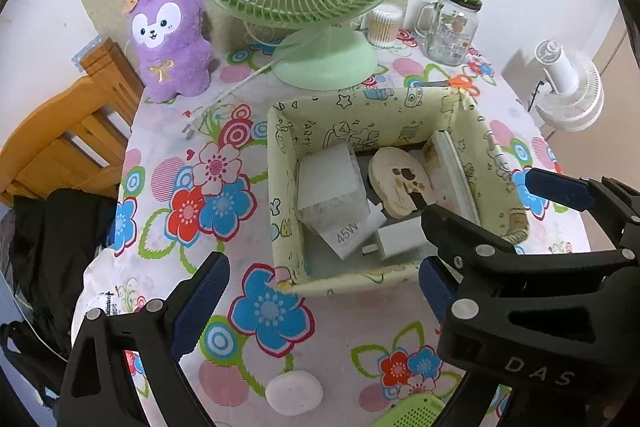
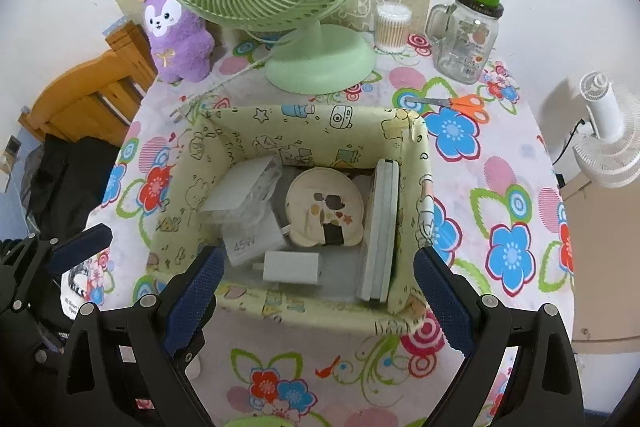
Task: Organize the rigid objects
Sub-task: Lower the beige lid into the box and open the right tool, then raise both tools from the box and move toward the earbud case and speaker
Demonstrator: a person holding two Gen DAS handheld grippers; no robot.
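A cream cartoon-print fabric box (image 1: 360, 101) (image 2: 300, 117) stands mid-table. Inside lie a white 45W charger (image 2: 250, 247), a small white adapter (image 2: 292, 267), a clear case with a white lid (image 2: 244, 193), a round wooden bear-shaped piece (image 2: 324, 211) and a flat grey case (image 2: 382, 227) leaning on the right wall. My right gripper (image 2: 320, 293) hangs open above the box's near wall, holding nothing. Left of the box, my left gripper (image 1: 320, 291) is open and empty over its near left corner. A white oval lump (image 1: 294, 393) lies on the cloth near me.
A green desk fan (image 1: 320, 59), purple plush (image 1: 172, 35), cotton-swab tub (image 2: 392, 27) and glass jar with a green lid (image 2: 468, 35) line the back. Orange scissors (image 2: 460, 105) lie behind the box. A green basket corner (image 1: 412, 413) shows at the front. A wooden chair (image 1: 68, 151) stands left.
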